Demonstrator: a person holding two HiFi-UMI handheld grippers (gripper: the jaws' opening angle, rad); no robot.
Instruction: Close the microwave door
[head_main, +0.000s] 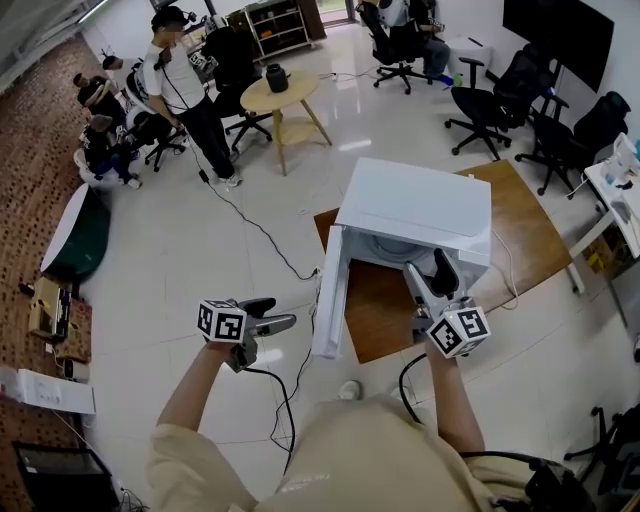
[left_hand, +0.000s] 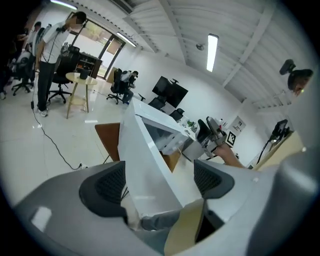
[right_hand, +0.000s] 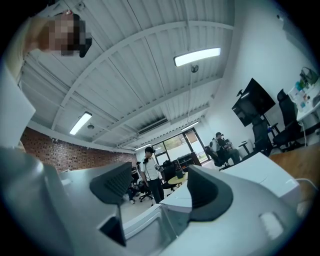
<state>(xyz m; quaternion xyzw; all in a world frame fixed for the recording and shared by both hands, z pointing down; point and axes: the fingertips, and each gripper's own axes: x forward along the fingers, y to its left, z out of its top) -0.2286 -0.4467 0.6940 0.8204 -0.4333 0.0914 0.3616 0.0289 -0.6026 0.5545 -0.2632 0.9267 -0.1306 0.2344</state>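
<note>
White box-shaped microwave (head_main: 415, 210) sits on a brown wooden table (head_main: 525, 230), its white door (head_main: 330, 290) hanging wide open on the left side, a black cable (head_main: 255, 225) trailing over the floor beyond. My left gripper (head_main: 275, 314), jaws wide apart, is just left of the door; my right gripper (head_main: 430, 272), jaws apart and empty, is at the open cavity. Only the left gripper view shows the door's edge framed between my jaws.

- Microwave (head_main: 415, 215) centre frame, on table (head_main: 530, 235); door (head_main: 330, 290) swung out lower left.
- Left gripper (head_main: 280, 313) left of door; right gripper (head_main: 430, 270) before microwave front.
- Round table (head_main: 285, 98) upper centre, behind microwave.
</note>
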